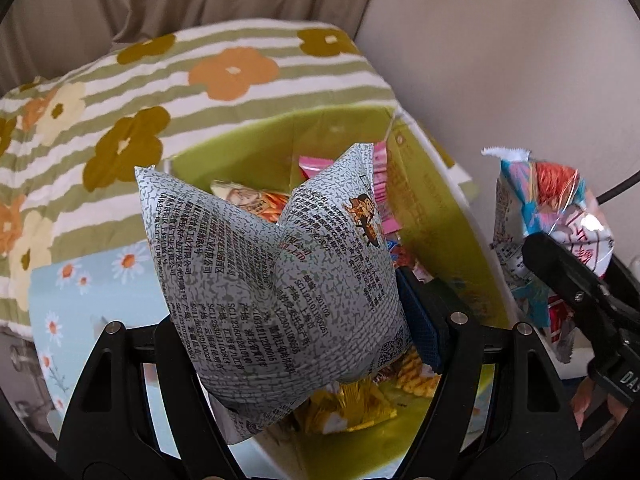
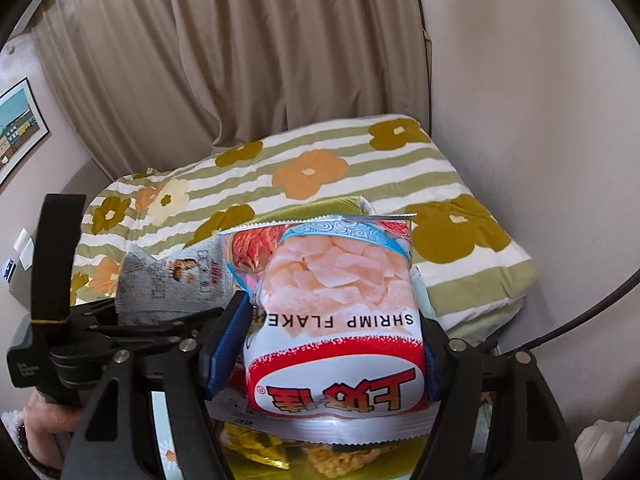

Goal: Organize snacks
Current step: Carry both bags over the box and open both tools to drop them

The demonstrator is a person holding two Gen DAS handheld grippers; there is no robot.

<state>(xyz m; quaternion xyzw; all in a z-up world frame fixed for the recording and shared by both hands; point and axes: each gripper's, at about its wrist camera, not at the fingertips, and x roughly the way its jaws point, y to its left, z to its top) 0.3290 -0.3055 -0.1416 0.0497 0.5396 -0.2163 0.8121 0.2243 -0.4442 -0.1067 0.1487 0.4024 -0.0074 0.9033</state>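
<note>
Pinching a grey bag (image 1: pixel 276 280) in the left claw (image 1: pixel 292 332), right over the green box (image 1: pixel 436 208). Right claw (image 2: pixel 332 344) clamped on the shrimp bag (image 2: pixel 336 320), at 3 o'clock.

The shrimp chip bag (image 2: pixel 336 320), pinched between the right gripper (image 2: pixel 324 344) fingers, reads "SHRIMP FLAKE" upside down in black, with large red Chinese characters, also inverted, nearer the tool beside a small ® mark. The grey speckled bag (image 1: pixel 276 280) clamped in the left gripper (image 1: pixel 296 320) carries dense black Chinese print, codes beginning "SC1", red "LTD." and a QR code near its right finger.
</note>
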